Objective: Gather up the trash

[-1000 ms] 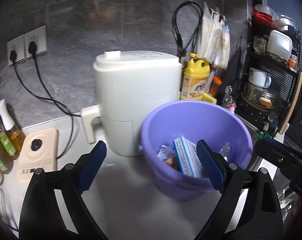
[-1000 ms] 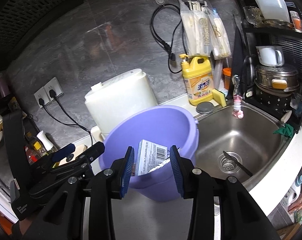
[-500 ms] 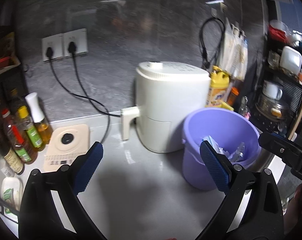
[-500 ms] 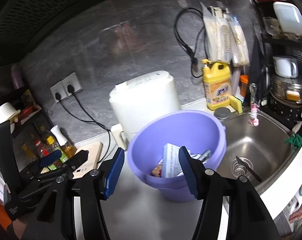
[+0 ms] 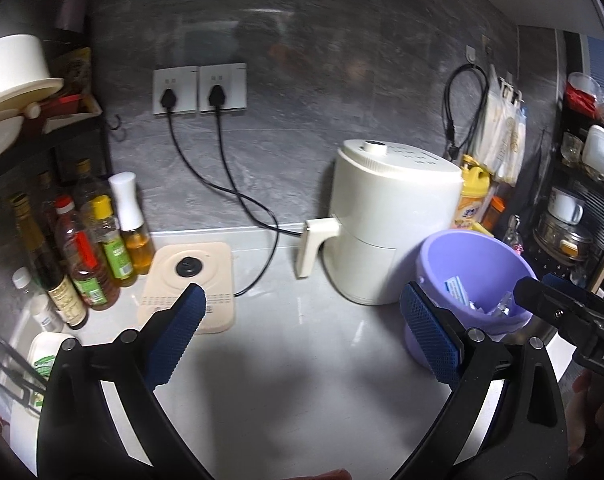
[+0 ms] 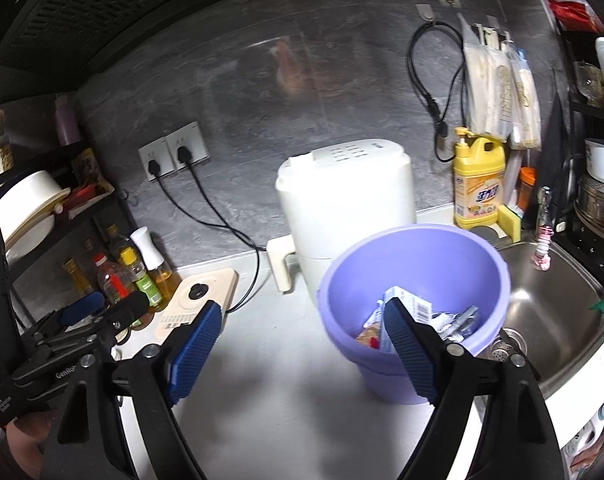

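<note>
A purple plastic bucket (image 6: 418, 264) stands on the white counter beside the sink; it also shows in the left wrist view (image 5: 478, 256). Inside lie a blue and white carton (image 6: 416, 306), crumpled wrappers and a clear plastic piece (image 6: 460, 320). My right gripper (image 6: 302, 348) is open and empty, held above the counter just in front of the bucket. My left gripper (image 5: 302, 332) is open and empty, to the left of the bucket over the counter. The right gripper's tip shows at the right edge of the left wrist view (image 5: 562, 304).
A white air fryer (image 5: 386, 220) stands behind the bucket. A cream appliance (image 5: 189, 280) and several oil bottles (image 5: 89, 248) sit at the left. A steel sink (image 6: 550, 312) lies right of the bucket, yellow detergent (image 6: 478, 184) behind it. Cords (image 5: 237, 192) run from wall sockets.
Both grippers have pulled back and swung left, away from the bucket. The right gripper opened wider, and the carton it was around now lies in the bucket.
</note>
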A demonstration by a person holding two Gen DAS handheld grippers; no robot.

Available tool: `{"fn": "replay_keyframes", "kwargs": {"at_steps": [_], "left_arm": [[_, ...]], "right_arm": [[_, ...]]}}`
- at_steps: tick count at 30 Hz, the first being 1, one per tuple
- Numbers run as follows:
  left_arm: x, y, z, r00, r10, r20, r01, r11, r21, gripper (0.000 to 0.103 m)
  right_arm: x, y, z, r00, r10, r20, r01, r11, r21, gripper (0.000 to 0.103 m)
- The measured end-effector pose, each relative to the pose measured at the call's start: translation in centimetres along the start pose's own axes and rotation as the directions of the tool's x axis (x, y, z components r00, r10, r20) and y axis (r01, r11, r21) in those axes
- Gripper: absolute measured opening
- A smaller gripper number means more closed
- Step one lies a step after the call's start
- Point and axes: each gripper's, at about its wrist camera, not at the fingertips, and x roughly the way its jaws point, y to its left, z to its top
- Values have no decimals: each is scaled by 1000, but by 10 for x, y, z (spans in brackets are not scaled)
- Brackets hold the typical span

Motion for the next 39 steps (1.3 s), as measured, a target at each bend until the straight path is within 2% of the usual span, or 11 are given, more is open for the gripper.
{"fn": "replay_keyframes", "kwargs": {"at_steps": [6, 12, 20, 39], "left_arm": [[-14, 18, -2, 1000, 30, 7, -30, 999, -28, 97], [-24, 33, -8, 998, 64, 14, -64, 997, -46, 97], [-22, 44, -12, 998, 65, 3, -65, 996, -59, 97], [-22, 50, -13, 997, 80, 6, -79, 995, -58, 97]], "right_arm": [[0, 17, -4, 1000, 25, 0, -25, 999, -27, 92], [4, 28, -10, 999, 43, -6, -43, 999, -33, 95], [10, 41, -15, 999, 48, -27, -49, 998, -46, 95], [17, 41, -15, 999, 32, -37, -33, 999, -37, 95]]}}
